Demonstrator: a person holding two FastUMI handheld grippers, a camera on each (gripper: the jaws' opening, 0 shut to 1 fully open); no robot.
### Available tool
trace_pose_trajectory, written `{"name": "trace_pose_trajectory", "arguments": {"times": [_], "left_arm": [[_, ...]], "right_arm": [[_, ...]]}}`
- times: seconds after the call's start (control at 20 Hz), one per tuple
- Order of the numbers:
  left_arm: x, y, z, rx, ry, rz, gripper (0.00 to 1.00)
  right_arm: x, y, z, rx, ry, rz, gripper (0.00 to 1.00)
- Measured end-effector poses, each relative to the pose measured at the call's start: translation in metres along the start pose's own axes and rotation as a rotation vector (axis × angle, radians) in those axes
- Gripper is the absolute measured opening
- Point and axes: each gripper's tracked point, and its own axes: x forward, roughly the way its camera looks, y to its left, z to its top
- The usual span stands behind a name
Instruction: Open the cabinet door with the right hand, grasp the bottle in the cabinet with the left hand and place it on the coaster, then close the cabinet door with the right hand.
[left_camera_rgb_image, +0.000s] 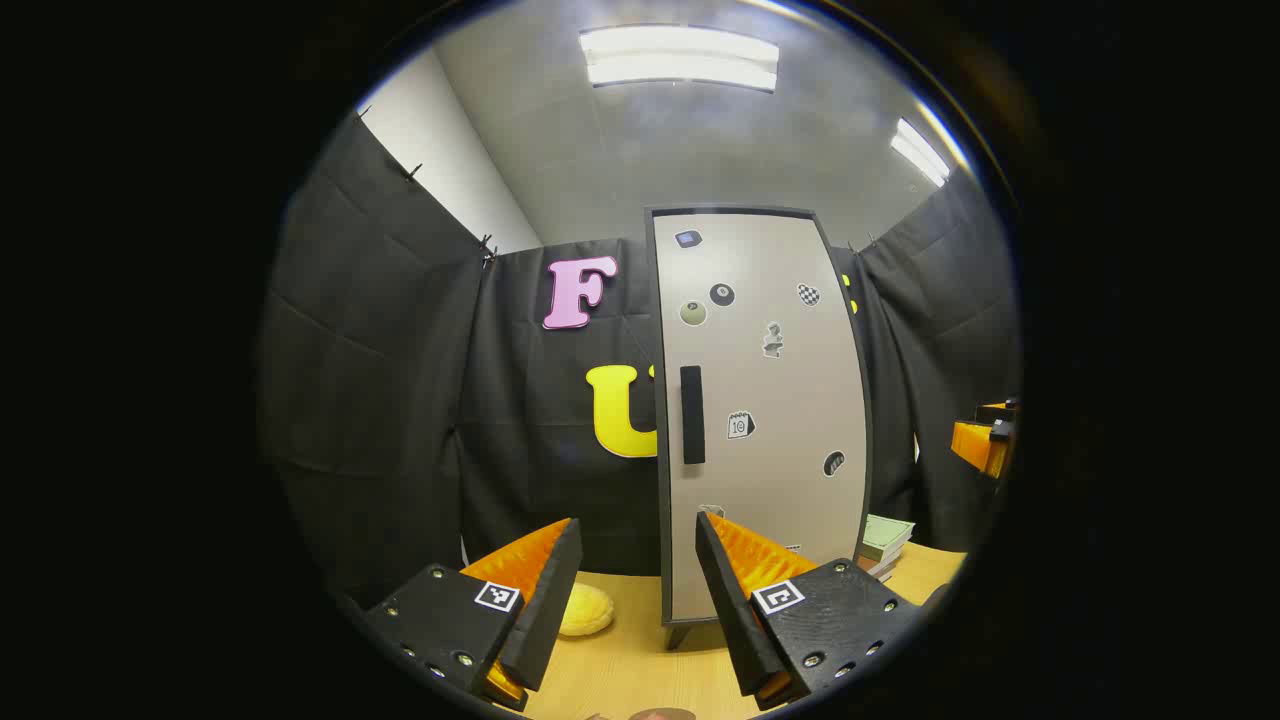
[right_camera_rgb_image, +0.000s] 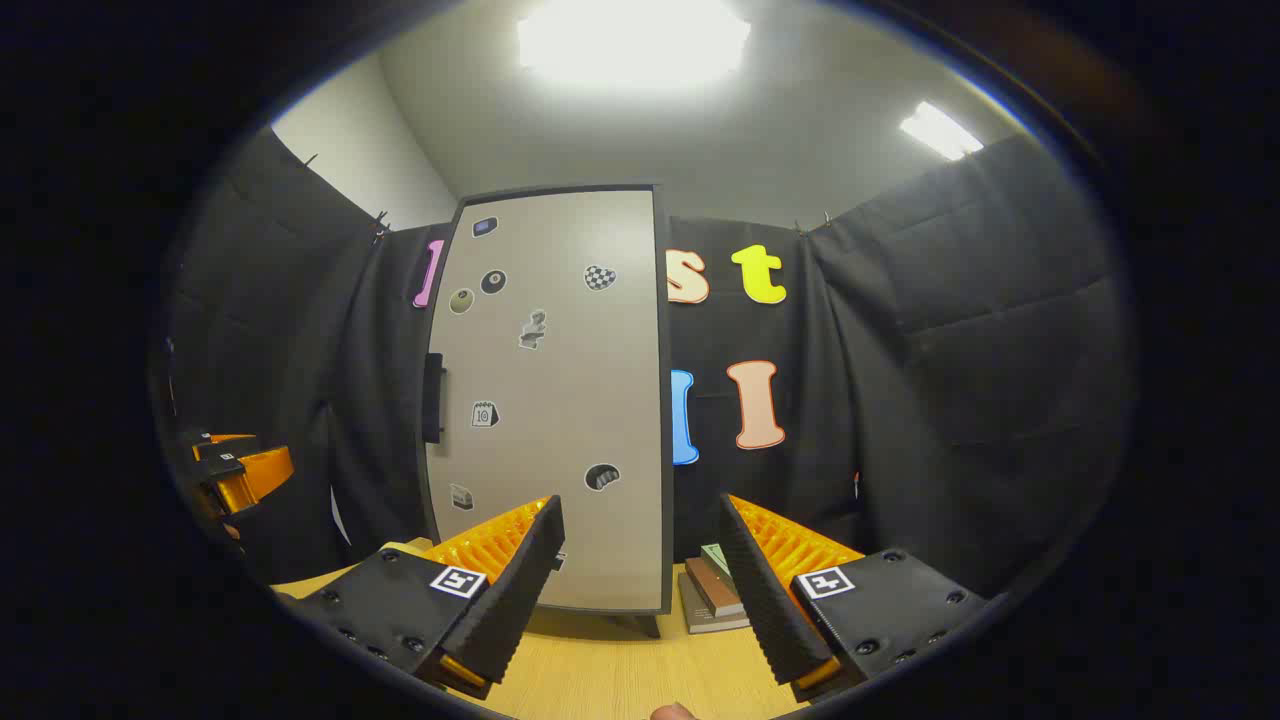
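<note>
Both my grippers hang with jaws spread and empty over the table (right_camera_rgb_image: 600, 670) — the right gripper (right_camera_rgb_image: 640, 570) faces the shut cabinet door (right_camera_rgb_image: 550, 400), the left gripper (left_camera_rgb_image: 635, 590) too. From my right jaws the door's handle (right_camera_rgb_image: 433, 398) lies up and to the left, a bar standing upright on the door's left edge — I judge the left hand is nearer it, though the task gives the right. Left of the cabinet's foot lies the pale coaster (left_camera_rgb_image: 585, 610); the bottle, presumably behind the door, I cannot see

You have a stack of books (right_camera_rgb_image: 715, 590) lying on the wooden table (right_camera_rgb_image: 600, 670) beside the cabinet's foot; the lowest one's cover is probably grey.
</note>
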Motion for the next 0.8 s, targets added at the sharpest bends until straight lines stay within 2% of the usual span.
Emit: {"name": "trace_pose_trajectory", "arguments": {"times": [0.8], "left_arm": [[0.0065, 0.0095, 0.0015, 0.02, -0.002, -0.01, 0.67]], "right_arm": [[0.0049, 0.0057, 0.0001, 0.002, 0.003, -0.008, 0.97]]}}
